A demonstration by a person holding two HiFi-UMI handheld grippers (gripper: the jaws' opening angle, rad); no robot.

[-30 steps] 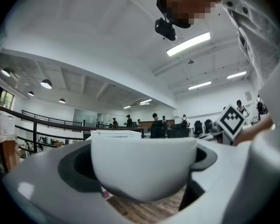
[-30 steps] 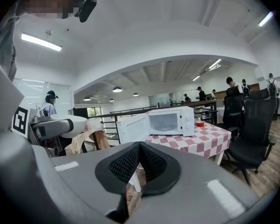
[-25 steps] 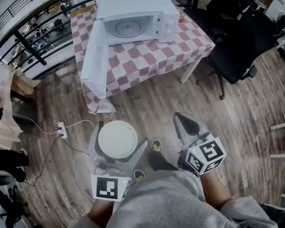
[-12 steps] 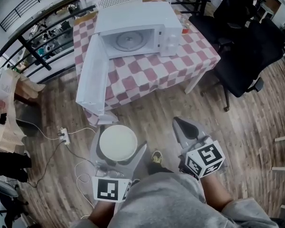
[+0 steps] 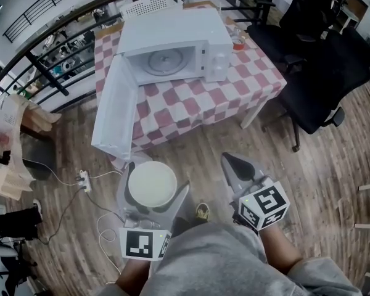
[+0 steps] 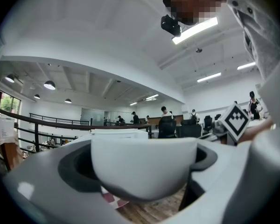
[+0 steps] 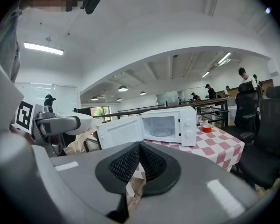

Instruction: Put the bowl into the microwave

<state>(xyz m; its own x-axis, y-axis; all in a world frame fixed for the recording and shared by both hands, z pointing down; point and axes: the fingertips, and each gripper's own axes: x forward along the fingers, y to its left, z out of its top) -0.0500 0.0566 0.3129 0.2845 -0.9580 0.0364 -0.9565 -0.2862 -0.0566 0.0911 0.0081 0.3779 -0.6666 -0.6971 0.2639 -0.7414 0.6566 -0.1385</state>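
A white bowl sits upright between the jaws of my left gripper, which is shut on it over the wood floor. In the left gripper view the bowl fills the gap between the grey jaws. The white microwave stands on the checked table ahead, its door swung wide open to the left and its turntable showing. From the right gripper view the microwave shows with its cavity open. My right gripper is shut with nothing in it, to the right of the bowl.
Black office chairs stand right of the table. A black railing runs behind and to the left. A power strip with white cables lies on the floor at left. A red cup sits on the table beside the microwave.
The table and microwave have drawn slightly nearer and shifted in the head view as I step forward. Both grippers keep their hold and stance.
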